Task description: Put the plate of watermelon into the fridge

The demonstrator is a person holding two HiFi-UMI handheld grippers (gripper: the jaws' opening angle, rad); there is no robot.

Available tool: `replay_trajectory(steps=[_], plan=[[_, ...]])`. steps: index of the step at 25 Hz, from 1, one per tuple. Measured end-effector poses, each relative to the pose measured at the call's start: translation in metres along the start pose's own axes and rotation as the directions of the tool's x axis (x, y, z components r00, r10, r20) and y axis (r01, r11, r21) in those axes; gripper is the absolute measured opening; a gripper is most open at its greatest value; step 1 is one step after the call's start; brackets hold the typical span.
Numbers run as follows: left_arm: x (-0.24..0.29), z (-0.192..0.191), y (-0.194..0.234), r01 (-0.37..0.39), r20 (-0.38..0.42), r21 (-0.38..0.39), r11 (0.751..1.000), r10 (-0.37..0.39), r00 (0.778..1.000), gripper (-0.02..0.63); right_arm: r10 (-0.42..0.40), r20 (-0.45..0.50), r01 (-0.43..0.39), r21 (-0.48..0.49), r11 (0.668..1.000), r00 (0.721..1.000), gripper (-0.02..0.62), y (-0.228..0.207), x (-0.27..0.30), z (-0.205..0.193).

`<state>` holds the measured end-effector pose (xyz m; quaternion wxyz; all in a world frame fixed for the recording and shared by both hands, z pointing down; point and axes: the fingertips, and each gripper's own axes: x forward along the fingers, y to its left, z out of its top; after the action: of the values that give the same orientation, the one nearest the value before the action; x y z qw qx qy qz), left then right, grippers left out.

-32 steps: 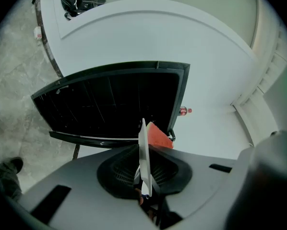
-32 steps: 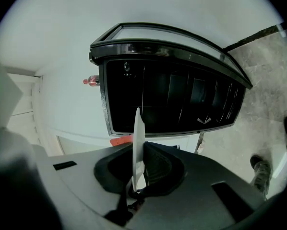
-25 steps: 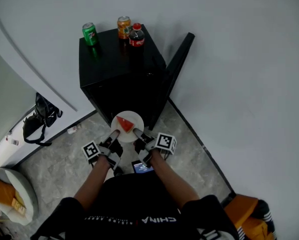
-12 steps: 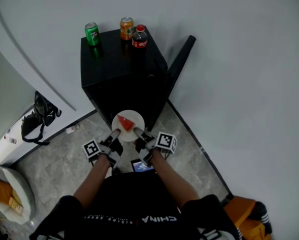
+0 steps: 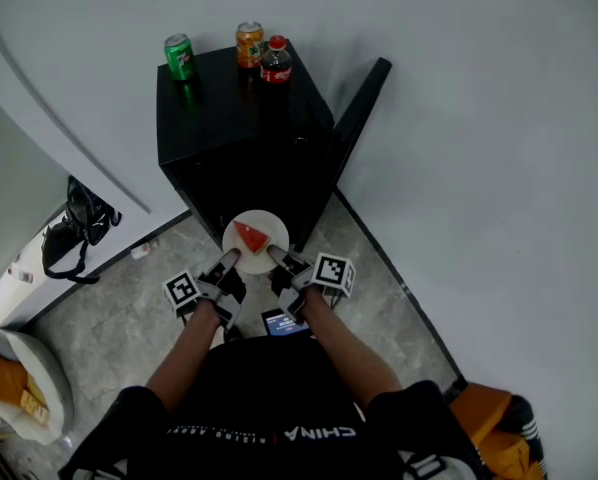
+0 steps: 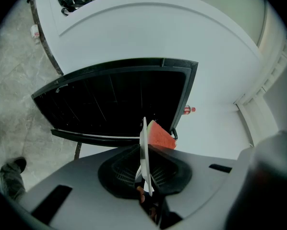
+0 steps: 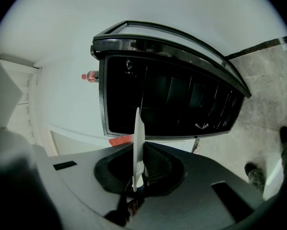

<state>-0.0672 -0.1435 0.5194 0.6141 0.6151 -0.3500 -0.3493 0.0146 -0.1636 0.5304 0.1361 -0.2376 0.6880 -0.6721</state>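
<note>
A white plate (image 5: 262,228) carries a red watermelon wedge (image 5: 249,236) and hangs in front of the small black fridge (image 5: 241,138). My left gripper (image 5: 229,257) is shut on the plate's near-left rim and my right gripper (image 5: 276,255) is shut on its near-right rim. In the left gripper view the plate (image 6: 144,152) shows edge-on between the jaws, with the watermelon (image 6: 160,136) beside it. The right gripper view shows the plate (image 7: 137,145) the same way, a sliver of watermelon (image 7: 120,140) behind it. The fridge door (image 5: 360,110) stands open to the right, and the dark interior (image 6: 119,99) faces the plate.
On the fridge top stand a green can (image 5: 179,56), an orange can (image 5: 248,45) and a red-capped cola bottle (image 5: 274,60). White walls close in behind and to the right. A black bag (image 5: 74,230) lies at the left on the grey stone floor (image 5: 119,328).
The plate and both grippers have moved slightly up and forward, closer to the fridge's open front.
</note>
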Motion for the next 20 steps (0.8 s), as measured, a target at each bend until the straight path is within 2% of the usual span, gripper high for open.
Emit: replay_trajectory(steps=[4, 12, 20], plan=[[0.001, -0.002, 0.001, -0.007, -0.002, -0.002, 1.000, 0.007, 1.000, 0.040, -0.010, -0.005, 0.009, -0.012, 1.000, 1.000, 0.030, -0.001, -0.002, 0.001], [0.011, 0.000, 0.006, -0.032, -0.010, -0.003, 0.999, 0.032, 0.999, 0.040, -0.017, -0.011, 0.018, 0.026, 1.000, 1.000, 0.029, -0.011, 0.001, 0.010], [0.036, 0.021, 0.025, -0.058, 0.009, 0.011, 0.998, 0.058, 0.998, 0.040, -0.012, -0.016, 0.012, 0.012, 1.000, 1.000, 0.029, -0.022, 0.025, 0.036]])
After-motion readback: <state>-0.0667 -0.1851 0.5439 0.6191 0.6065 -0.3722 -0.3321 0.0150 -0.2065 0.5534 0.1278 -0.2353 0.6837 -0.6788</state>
